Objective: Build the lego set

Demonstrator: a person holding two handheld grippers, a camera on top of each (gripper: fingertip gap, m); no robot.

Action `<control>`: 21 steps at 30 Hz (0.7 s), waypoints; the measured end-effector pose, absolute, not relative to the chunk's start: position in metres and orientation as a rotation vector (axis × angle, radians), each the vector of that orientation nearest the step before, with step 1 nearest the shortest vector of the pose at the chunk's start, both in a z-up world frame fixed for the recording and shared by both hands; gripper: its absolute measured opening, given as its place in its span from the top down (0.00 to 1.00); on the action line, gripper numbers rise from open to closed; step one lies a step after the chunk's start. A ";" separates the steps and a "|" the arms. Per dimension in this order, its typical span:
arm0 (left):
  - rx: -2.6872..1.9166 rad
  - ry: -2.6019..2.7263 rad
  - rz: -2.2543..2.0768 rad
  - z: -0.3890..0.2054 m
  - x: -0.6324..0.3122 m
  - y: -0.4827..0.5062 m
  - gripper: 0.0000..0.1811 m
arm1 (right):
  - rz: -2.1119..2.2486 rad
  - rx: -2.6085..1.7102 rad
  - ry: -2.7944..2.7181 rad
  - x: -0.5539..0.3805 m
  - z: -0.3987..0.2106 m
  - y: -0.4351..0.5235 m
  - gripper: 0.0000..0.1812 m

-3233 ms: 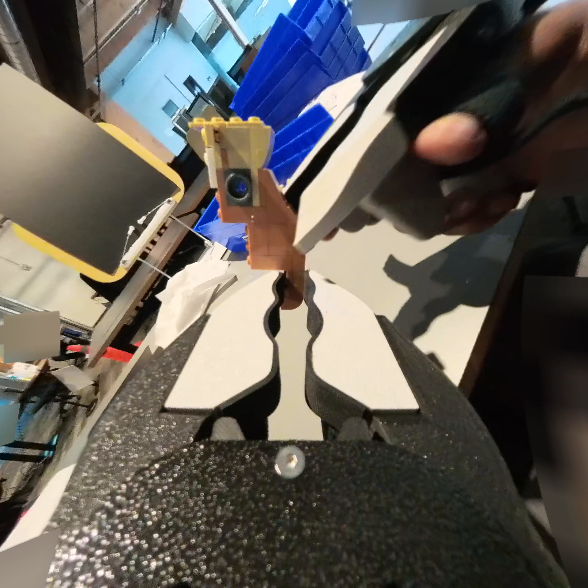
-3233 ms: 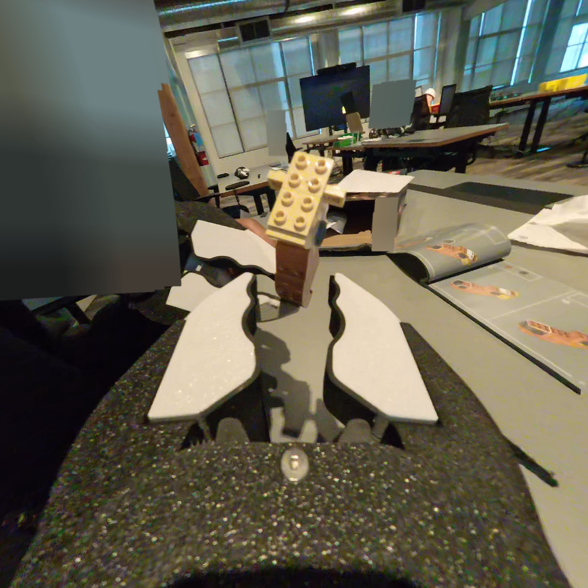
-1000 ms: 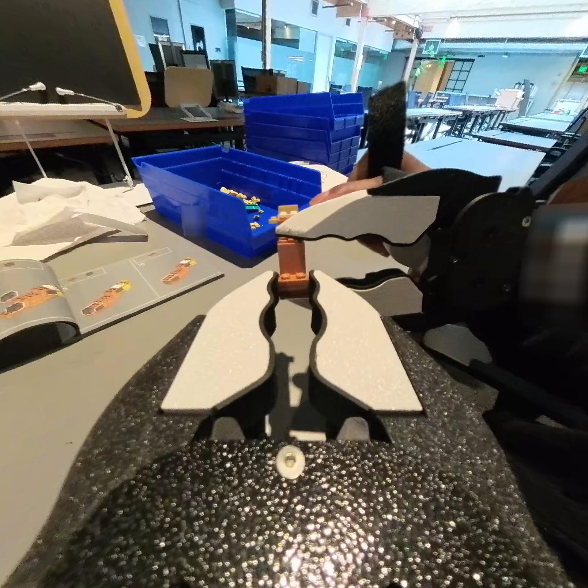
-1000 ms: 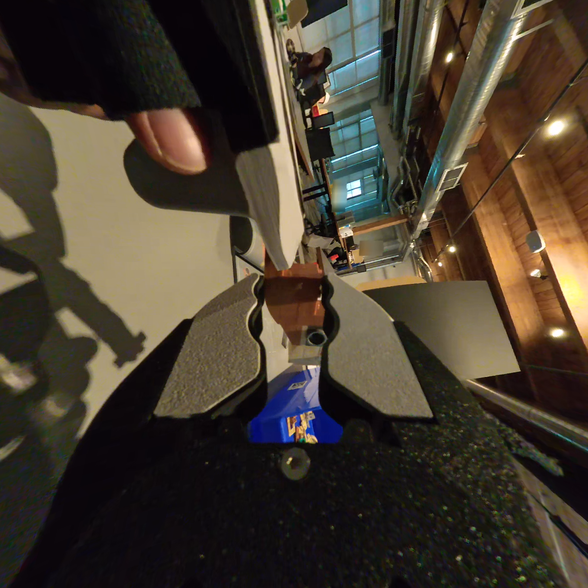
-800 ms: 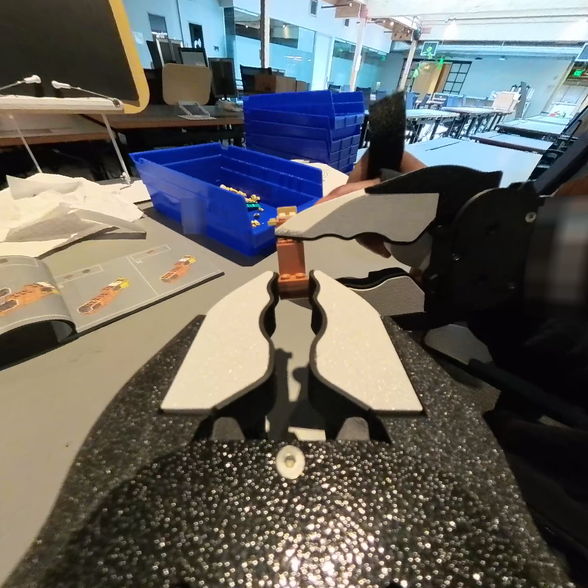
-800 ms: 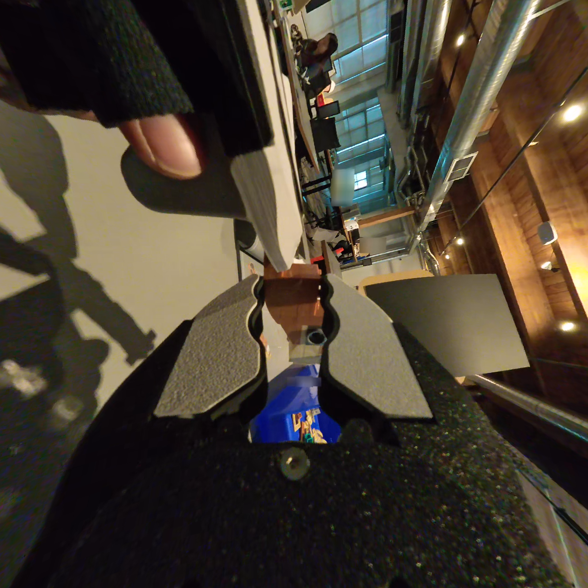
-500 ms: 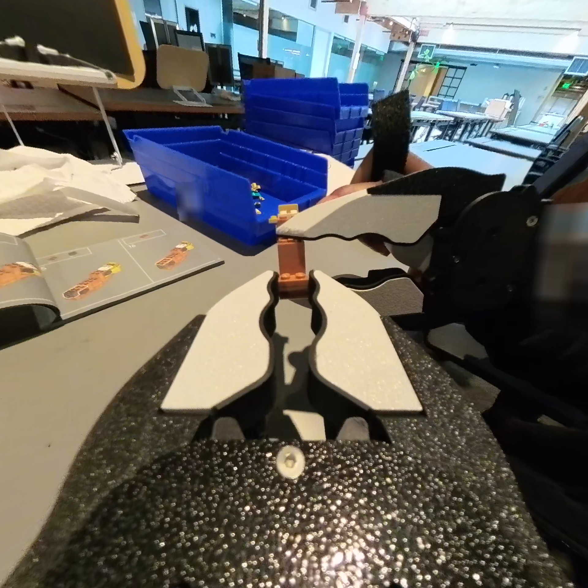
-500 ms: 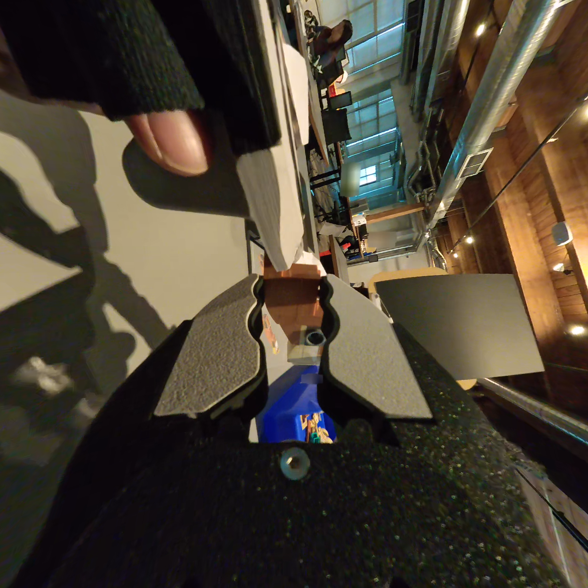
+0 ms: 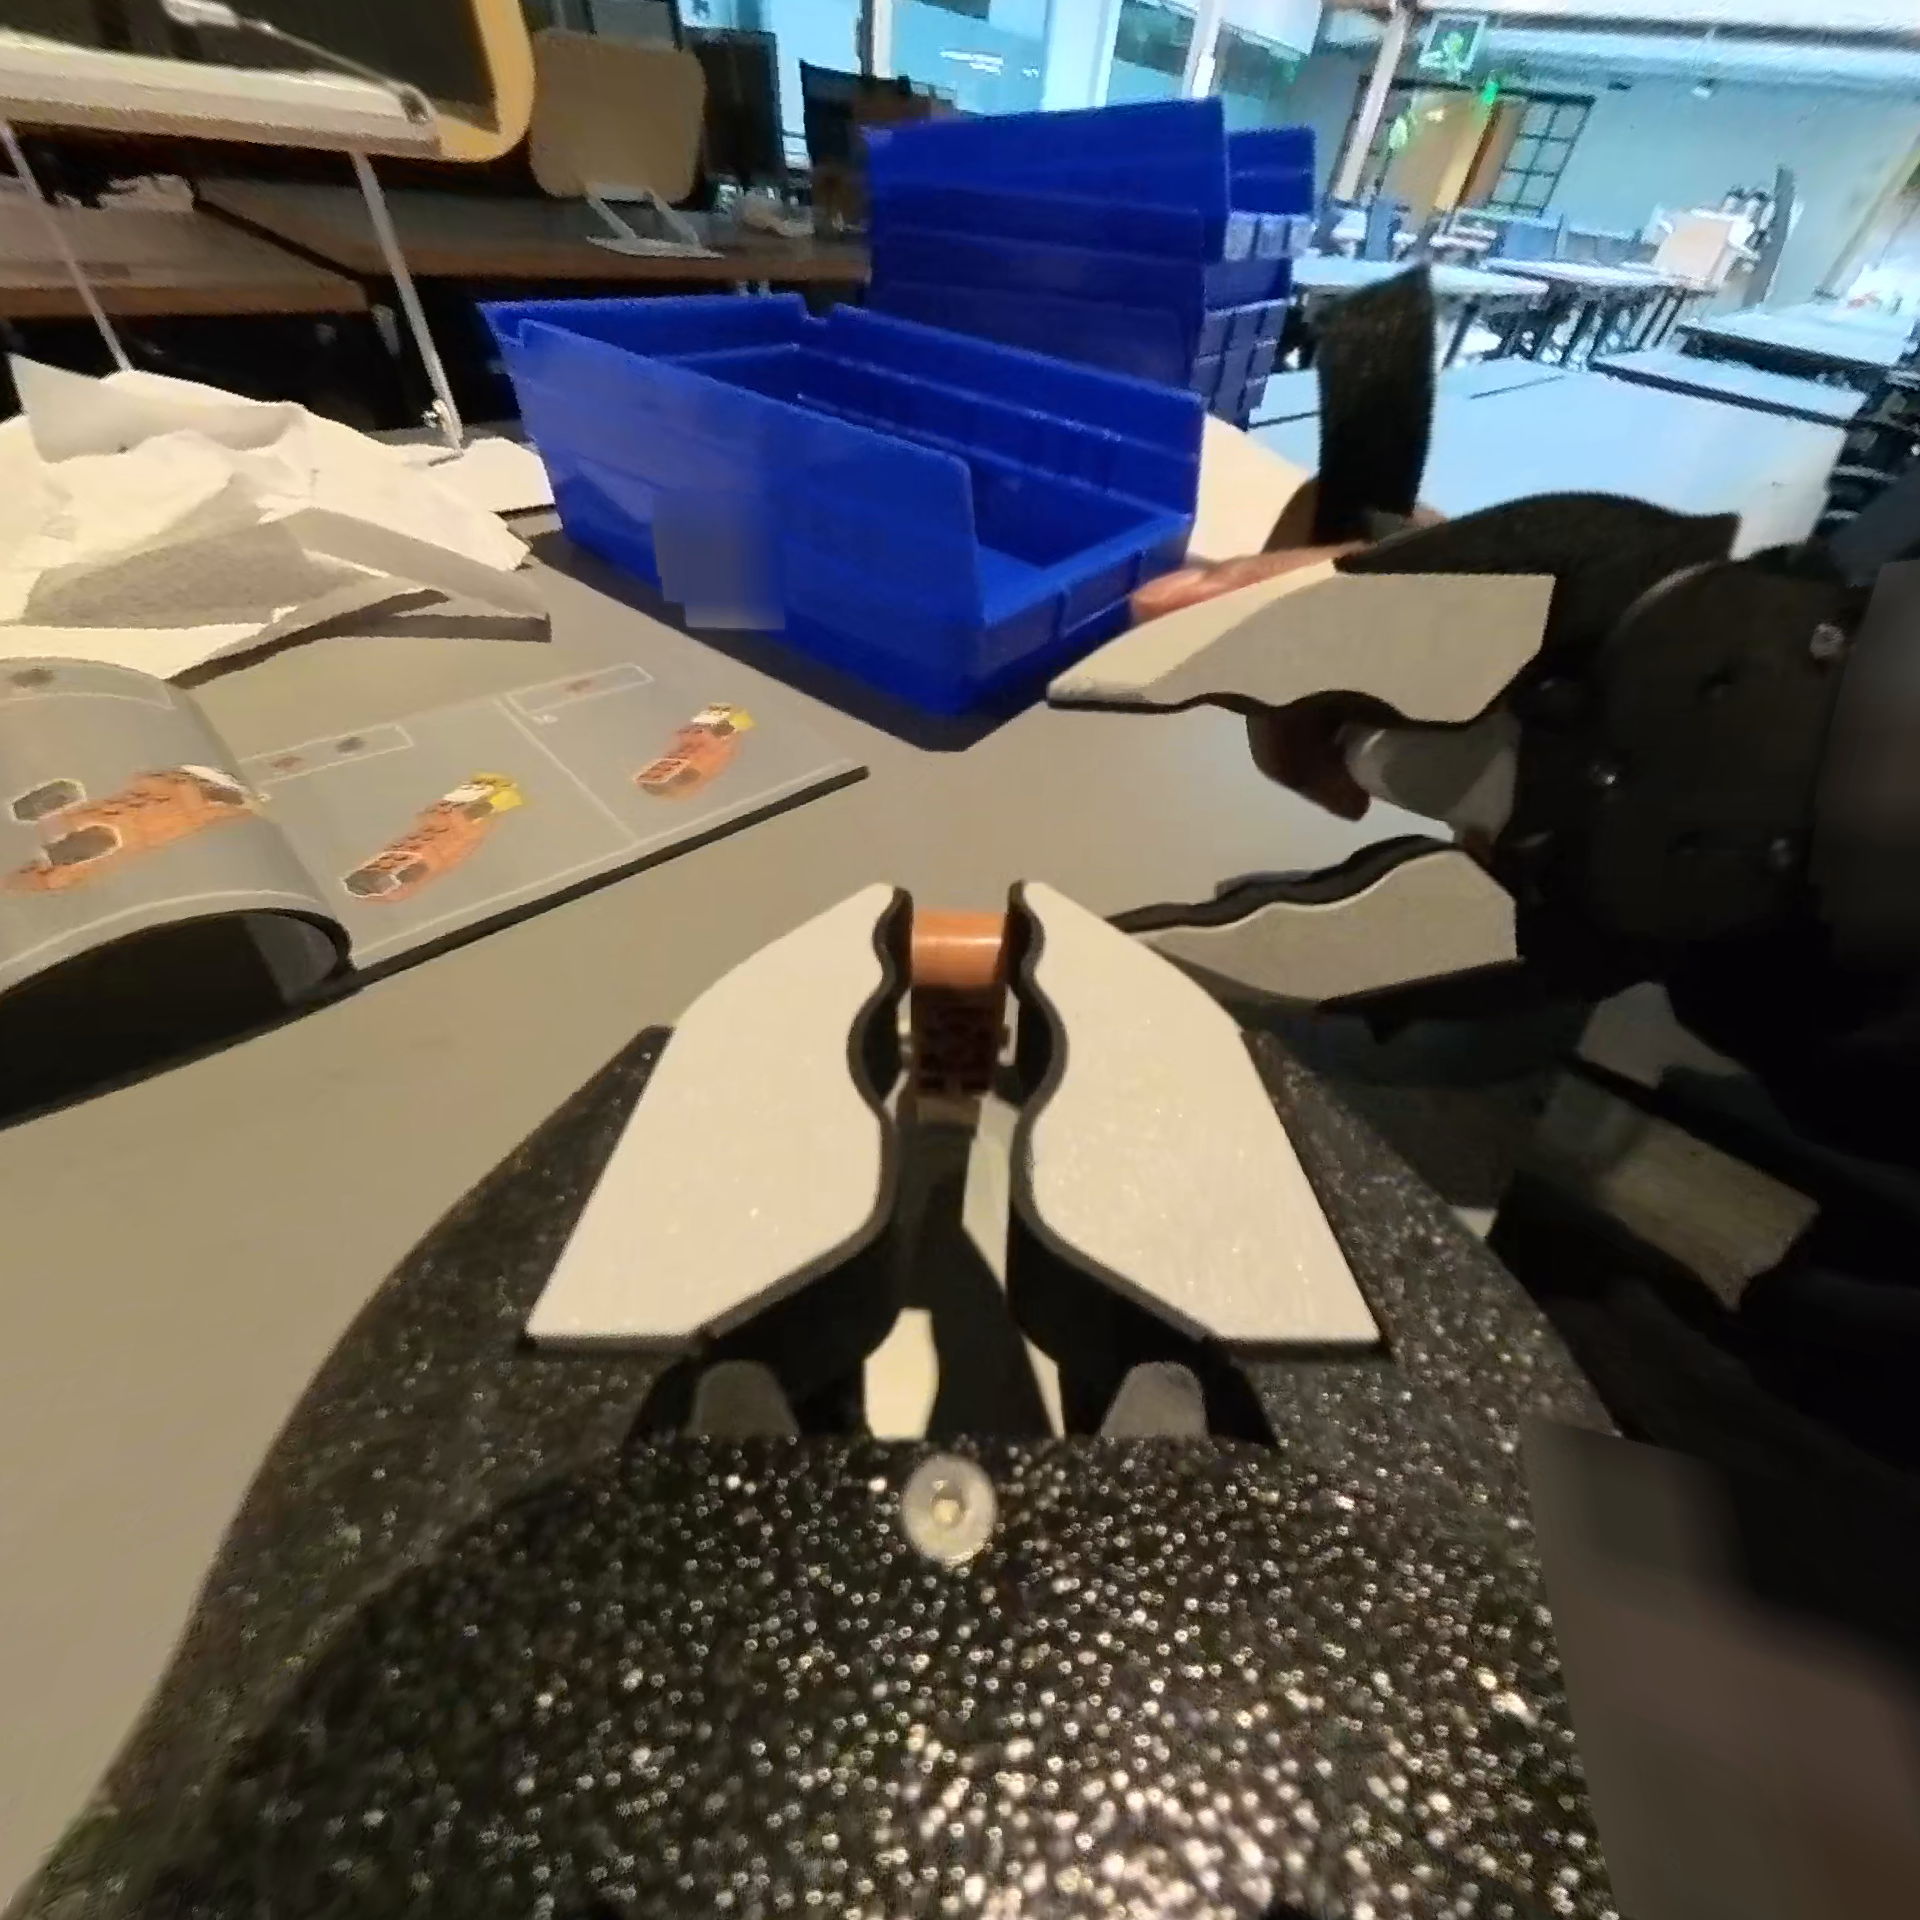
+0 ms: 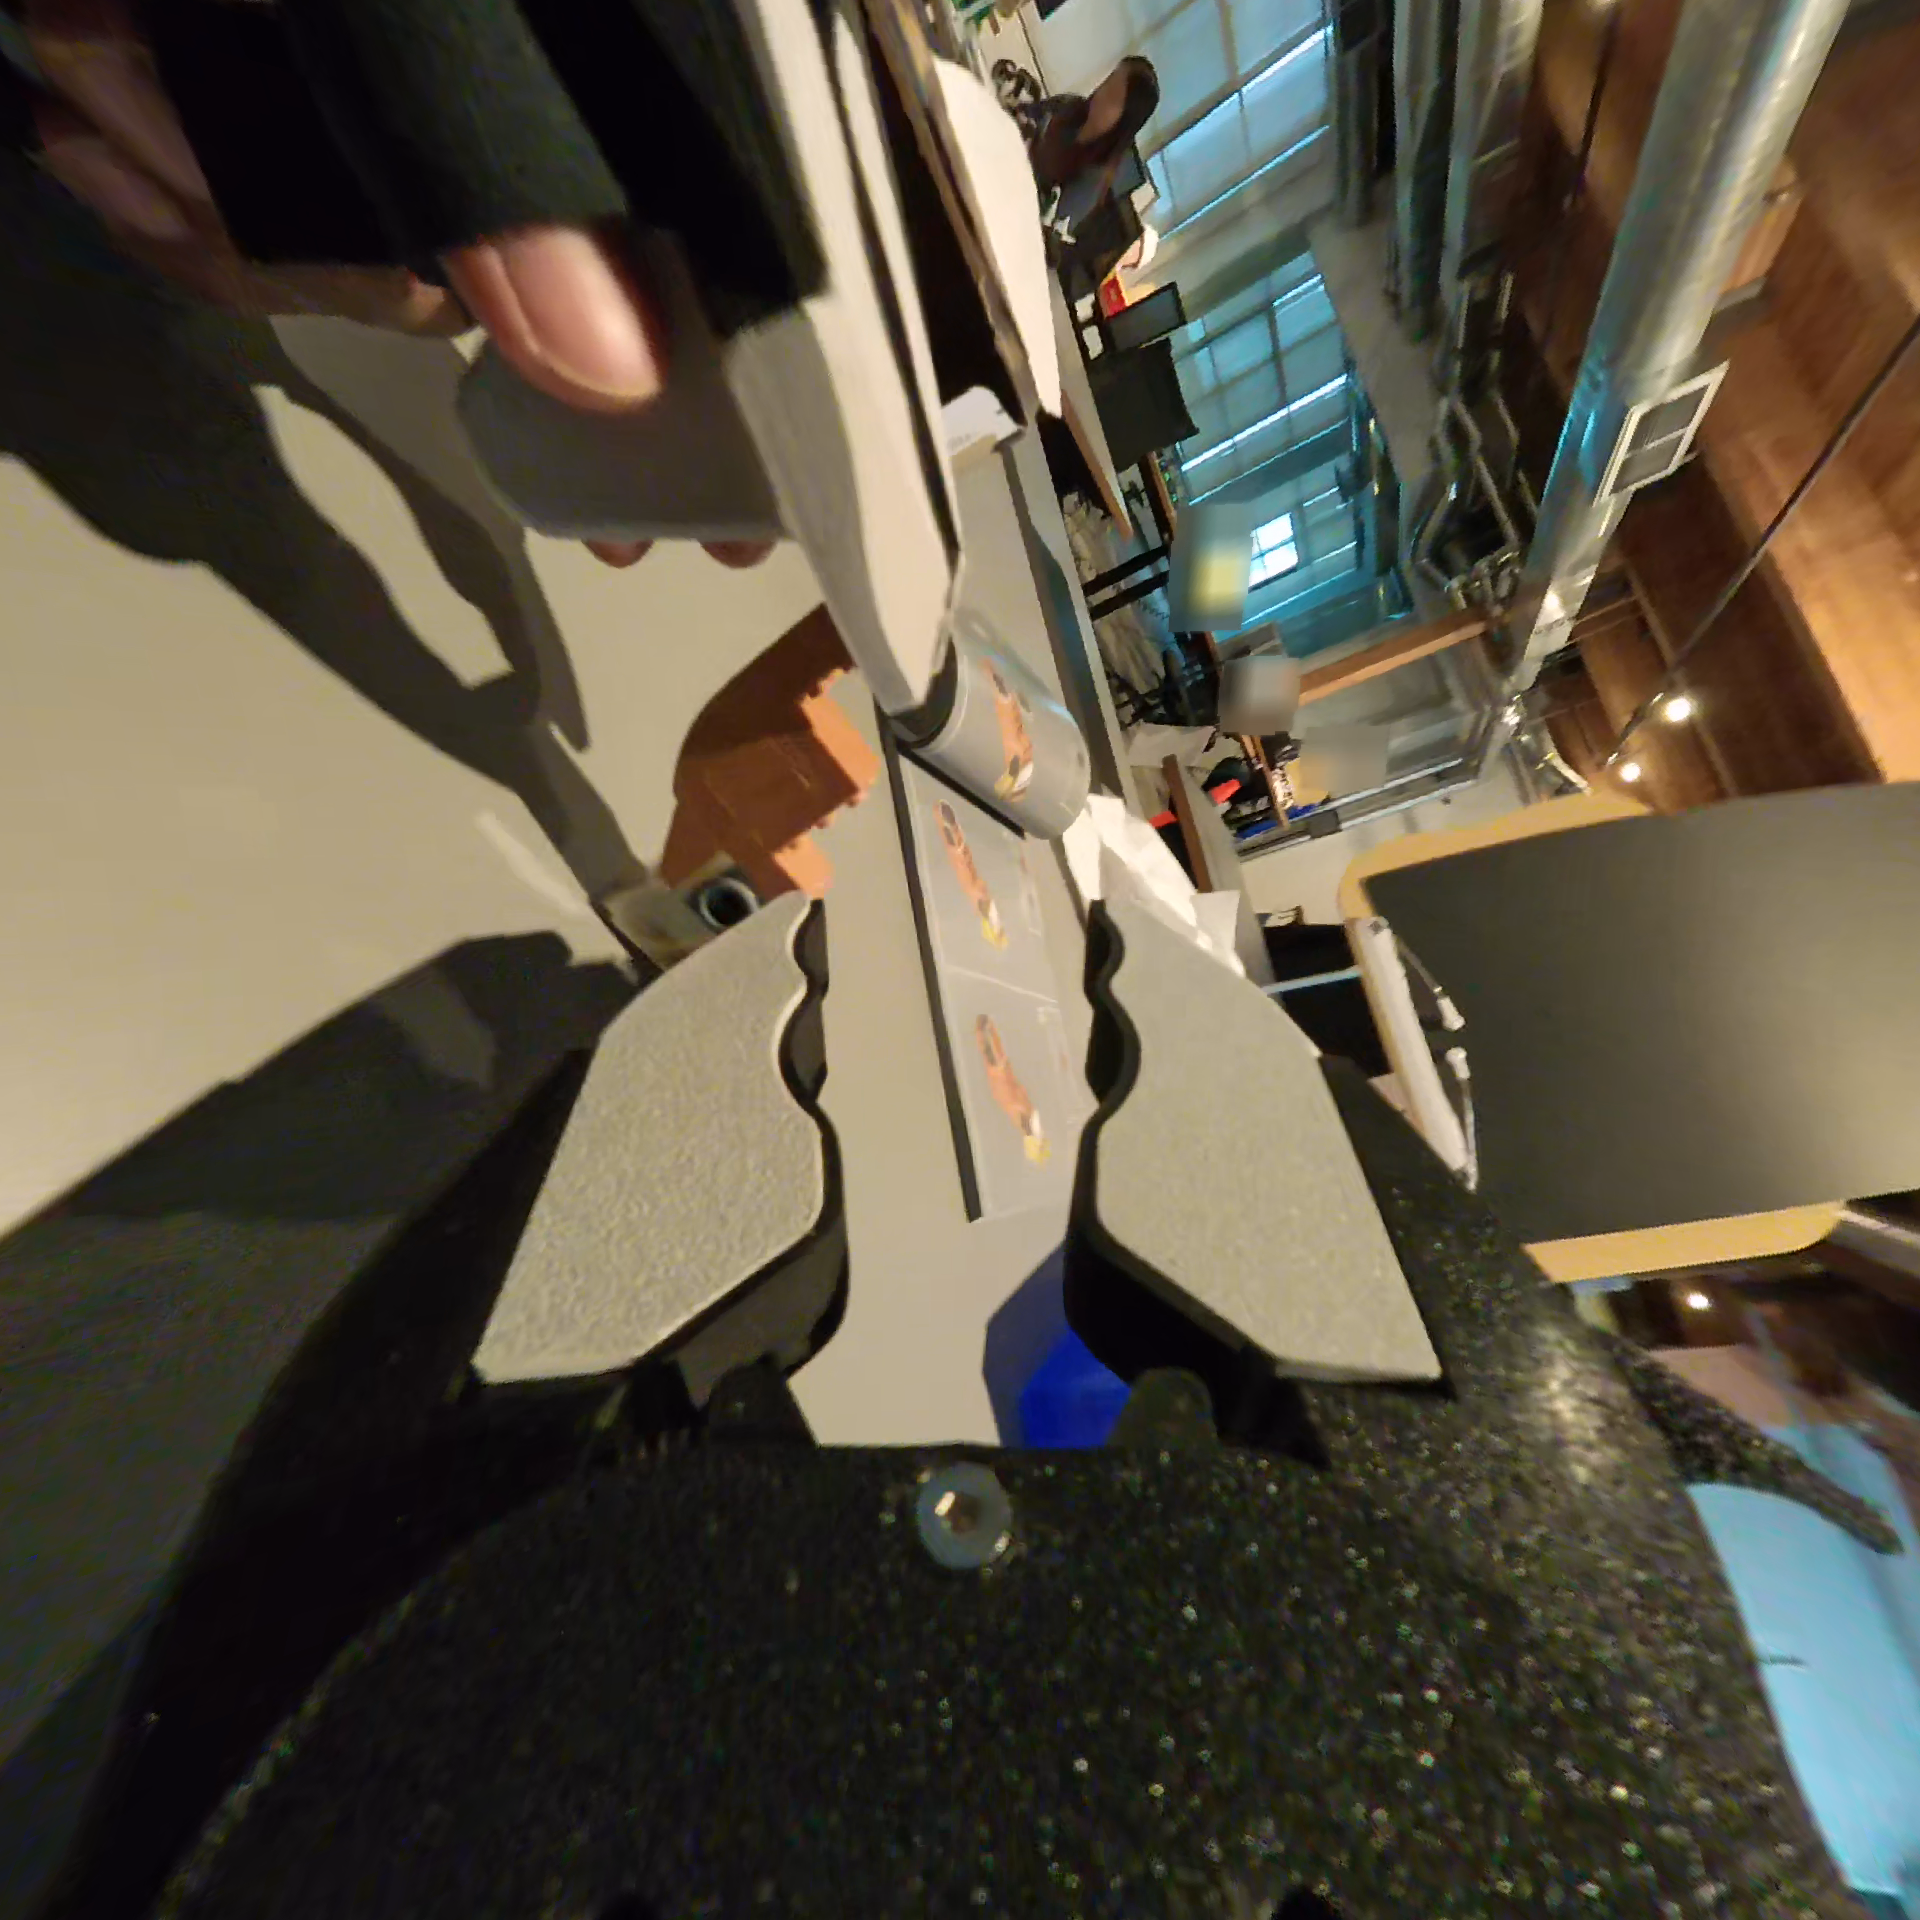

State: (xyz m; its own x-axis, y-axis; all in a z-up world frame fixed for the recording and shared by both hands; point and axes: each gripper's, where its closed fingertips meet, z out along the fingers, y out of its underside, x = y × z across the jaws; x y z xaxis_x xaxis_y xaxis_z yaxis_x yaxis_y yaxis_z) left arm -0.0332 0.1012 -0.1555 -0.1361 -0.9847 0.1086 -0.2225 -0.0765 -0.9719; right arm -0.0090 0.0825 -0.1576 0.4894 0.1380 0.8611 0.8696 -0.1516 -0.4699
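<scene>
one brown lego piece clamped between left gripper fingertips; right gripper agape beside.

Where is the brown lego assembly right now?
In the left wrist view, the brown lego assembly sits clamped between the left gripper fingertips at centre, above the grey table, with the open right gripper apart to its right.
</scene>
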 end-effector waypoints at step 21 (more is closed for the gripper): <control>-1.563 1.760 -1.170 -0.203 -0.037 0.131 0.91 | -0.686 -1.780 -0.807 0.051 -0.181 0.116 0.76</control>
State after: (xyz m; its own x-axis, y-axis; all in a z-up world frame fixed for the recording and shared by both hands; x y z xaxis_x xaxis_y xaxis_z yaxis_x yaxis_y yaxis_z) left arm -0.0365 0.1306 -0.2034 -0.2100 -0.9634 0.1668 -0.5267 -0.0323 -0.8495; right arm 0.0505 0.1158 -0.1807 0.6129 0.2044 0.7632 0.7861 -0.2552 -0.5630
